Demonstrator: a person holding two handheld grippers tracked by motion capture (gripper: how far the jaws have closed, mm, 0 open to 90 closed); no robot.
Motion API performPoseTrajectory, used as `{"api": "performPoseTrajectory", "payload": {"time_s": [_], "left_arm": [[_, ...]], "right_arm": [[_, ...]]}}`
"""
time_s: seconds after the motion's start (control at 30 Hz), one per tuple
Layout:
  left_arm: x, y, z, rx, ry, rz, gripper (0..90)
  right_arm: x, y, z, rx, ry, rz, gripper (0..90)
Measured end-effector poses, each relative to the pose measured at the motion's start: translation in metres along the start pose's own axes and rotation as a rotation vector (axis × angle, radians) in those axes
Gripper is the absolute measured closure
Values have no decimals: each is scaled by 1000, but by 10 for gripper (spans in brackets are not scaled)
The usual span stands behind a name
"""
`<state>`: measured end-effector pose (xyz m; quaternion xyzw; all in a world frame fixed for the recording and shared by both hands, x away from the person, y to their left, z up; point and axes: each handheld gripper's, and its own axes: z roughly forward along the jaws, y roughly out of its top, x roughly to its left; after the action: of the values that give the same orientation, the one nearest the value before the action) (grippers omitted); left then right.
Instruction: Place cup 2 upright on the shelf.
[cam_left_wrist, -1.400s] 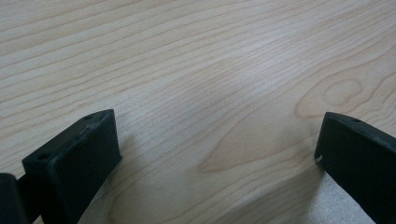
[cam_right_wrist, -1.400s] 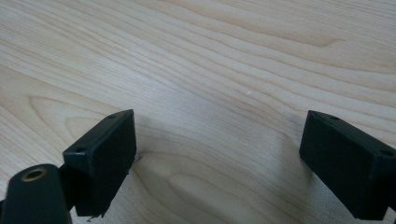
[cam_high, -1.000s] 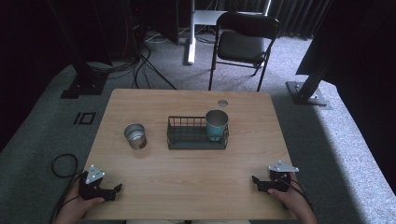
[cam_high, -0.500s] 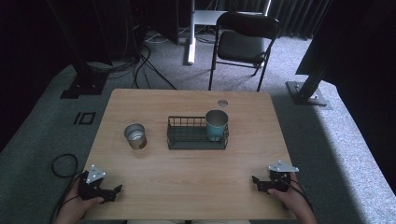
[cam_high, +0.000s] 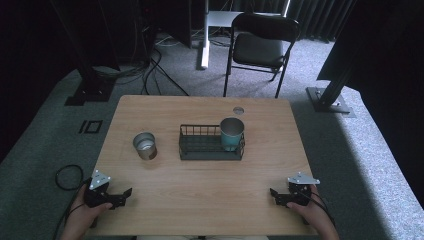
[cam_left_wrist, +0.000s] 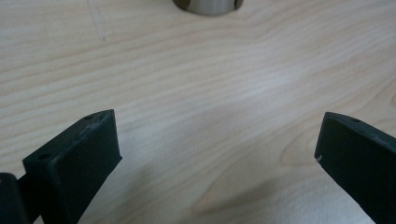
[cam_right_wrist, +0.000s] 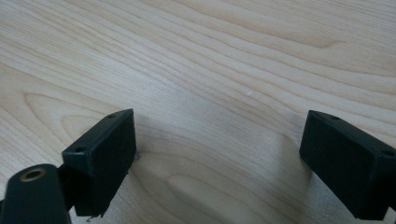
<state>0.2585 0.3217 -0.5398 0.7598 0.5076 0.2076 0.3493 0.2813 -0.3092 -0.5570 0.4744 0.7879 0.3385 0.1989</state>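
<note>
I see bare desk (cam_high: 210, 185) between my two grippers and ahead of them. Farther ahead, a metal cup (cam_high: 144, 145) stands left, and a wire basket (cam_high: 210, 148) holding a teal cup (cam_high: 232, 133) blocks the middle.

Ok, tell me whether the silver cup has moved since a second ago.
No. The silver cup stands where it did, left of the wire basket, apart from it.
</note>
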Motion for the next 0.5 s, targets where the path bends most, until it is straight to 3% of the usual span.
{"api": "performPoseTrajectory", "payload": {"time_s": [0.4,0.47,0.5], "left_arm": [[-4,10,17,-5,-12,13,6],[-4,13,19,-12,-10,12,6],[-4,15,21,-22,12,12,6]], "right_arm": [[0,0,0,0,0,0,104],[0,0,0,0,0,0,104],[0,0,0,0,0,0,104]]}}
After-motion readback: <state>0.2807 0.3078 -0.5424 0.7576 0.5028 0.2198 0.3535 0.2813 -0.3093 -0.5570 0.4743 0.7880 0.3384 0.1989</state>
